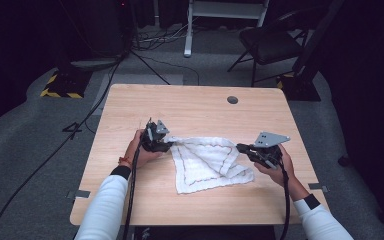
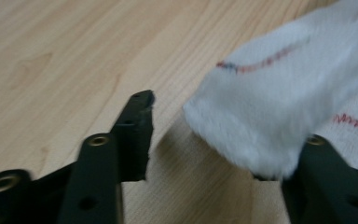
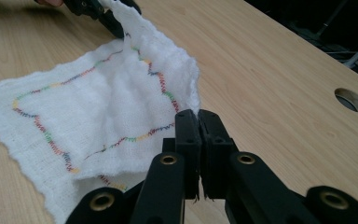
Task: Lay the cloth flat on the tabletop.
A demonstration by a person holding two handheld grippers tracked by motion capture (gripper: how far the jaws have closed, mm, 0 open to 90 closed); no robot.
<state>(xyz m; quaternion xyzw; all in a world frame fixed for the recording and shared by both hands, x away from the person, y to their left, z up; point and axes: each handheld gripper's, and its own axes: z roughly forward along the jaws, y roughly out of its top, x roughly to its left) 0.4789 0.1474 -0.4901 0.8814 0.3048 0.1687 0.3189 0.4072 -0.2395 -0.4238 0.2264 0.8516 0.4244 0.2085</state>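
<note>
White cloth (image 1: 207, 162) is spread mid-counter (image 1: 130, 100). Right hand-held gripper (image 3: 198, 116) is clamped on its corner; left hand-held gripper (image 2: 214, 135), part-open around the opposite corner, could easily be closed on air.

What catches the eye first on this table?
A white cloth with multicoloured stitching lies rumpled in the middle of the wooden table. The left hand-held gripper sits at the cloth's left corner, jaws apart around it. The right hand-held gripper, jaws together, meets its right edge.
</note>
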